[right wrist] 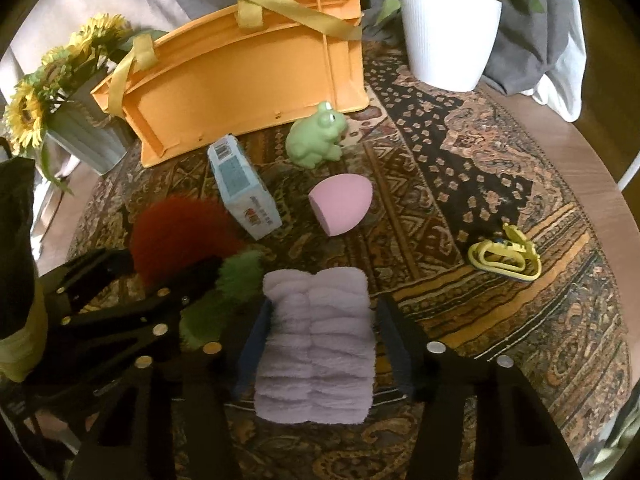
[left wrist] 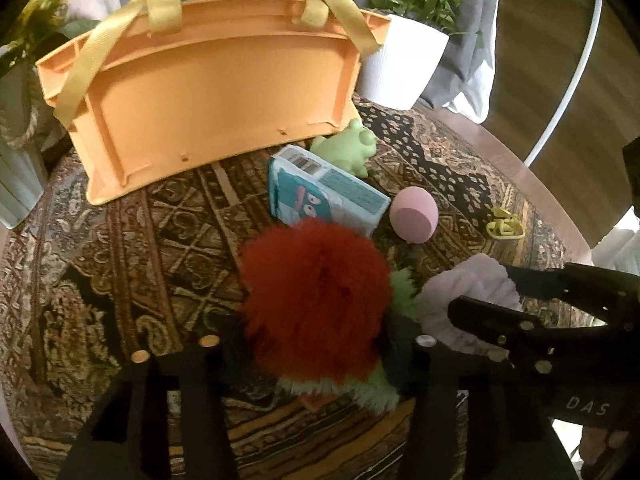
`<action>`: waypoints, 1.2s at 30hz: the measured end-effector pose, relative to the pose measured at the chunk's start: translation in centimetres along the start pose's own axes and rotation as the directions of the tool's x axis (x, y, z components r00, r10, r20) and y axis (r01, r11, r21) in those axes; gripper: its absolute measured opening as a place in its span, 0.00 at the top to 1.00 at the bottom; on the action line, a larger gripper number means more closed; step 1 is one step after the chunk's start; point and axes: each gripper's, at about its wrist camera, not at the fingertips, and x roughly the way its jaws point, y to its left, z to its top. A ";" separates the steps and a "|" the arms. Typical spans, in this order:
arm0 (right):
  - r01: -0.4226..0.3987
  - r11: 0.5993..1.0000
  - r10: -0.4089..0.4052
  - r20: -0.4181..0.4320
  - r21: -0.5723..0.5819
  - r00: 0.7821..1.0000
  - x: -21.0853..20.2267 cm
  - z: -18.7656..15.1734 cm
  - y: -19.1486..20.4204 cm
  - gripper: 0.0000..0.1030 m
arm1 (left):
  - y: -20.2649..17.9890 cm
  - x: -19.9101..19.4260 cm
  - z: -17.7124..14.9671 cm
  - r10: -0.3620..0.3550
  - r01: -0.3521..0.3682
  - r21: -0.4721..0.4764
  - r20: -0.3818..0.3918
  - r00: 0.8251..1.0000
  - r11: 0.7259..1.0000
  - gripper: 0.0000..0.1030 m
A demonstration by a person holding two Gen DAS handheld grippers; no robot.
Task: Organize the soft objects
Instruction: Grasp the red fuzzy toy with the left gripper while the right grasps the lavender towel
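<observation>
Here, left tongs [left wrist: 320, 344] pinch the red-green plush [left wrist: 316, 300] — right tongs [right wrist: 320, 344], spread wide, flank the lilac headband [right wrist: 316, 344].

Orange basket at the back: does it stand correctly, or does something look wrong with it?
The orange basket looks odd: it lies tipped on its side on the patterned cloth, its ribbed underside facing the cameras and its yellow straps hanging loose. Its opening faces away, so nothing can be dropped in as it lies.

Black hand-held gripper [right wrist: 320, 344], silver screws, "DAS" lettering.
</observation>
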 end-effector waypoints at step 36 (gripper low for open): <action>-0.179 0.960 0.222 0.194 -0.216 0.956 -8.3 2.5 -0.5 0.76 | -4.7 -11.8 0.7 0.276 -0.230 -0.189 0.269 0.923 0.955 0.65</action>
